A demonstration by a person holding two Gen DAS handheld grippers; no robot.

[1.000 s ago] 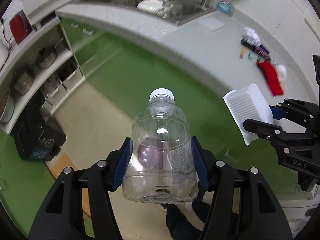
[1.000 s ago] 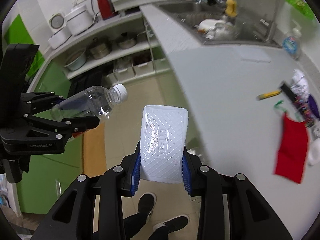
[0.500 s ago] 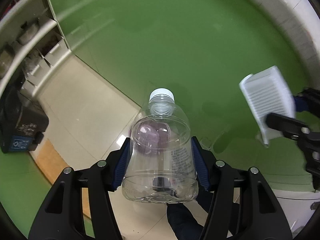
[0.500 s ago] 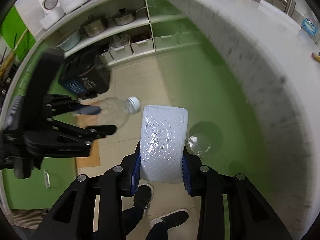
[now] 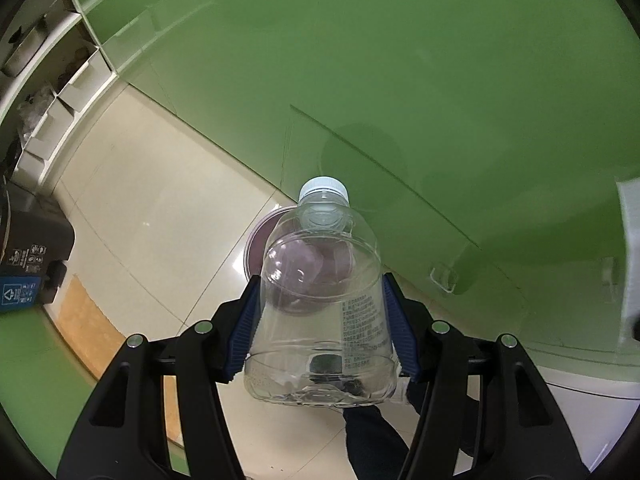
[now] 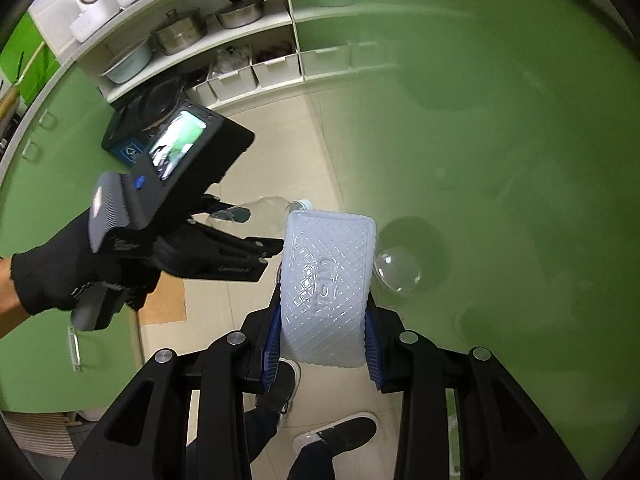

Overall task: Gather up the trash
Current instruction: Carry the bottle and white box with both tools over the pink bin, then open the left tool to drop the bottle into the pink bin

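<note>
A clear plastic bottle [image 5: 316,340] with a white cap points down and away, and my left gripper [image 5: 320,292] is shut on its body with both blue pads pressing its sides. Under it on the floor stands a round bin [image 5: 256,248] with a purplish inside, seen partly through the bottle. My right gripper [image 6: 323,320] is shut on a white plastic tray [image 6: 328,264] with a diamond pattern. In the right wrist view the left gripper [image 6: 260,228], held by a black-gloved hand [image 6: 76,272], hangs left of the tray with the bottle [image 6: 264,210].
A glossy green cabinet front [image 5: 400,60] fills the far side, with a clear knob [image 6: 396,272]. A black recycling bin [image 5: 24,276] and shelves with pots [image 6: 180,32] lie at left. A brown mat [image 5: 88,320] lies on the tiled floor. The person's shoes [image 6: 336,436] are below.
Both grippers have sunk from counter height to low in front of the green cabinet, each keeping its load. The counter and sink left the view; the round bin appeared under the bottle.
</note>
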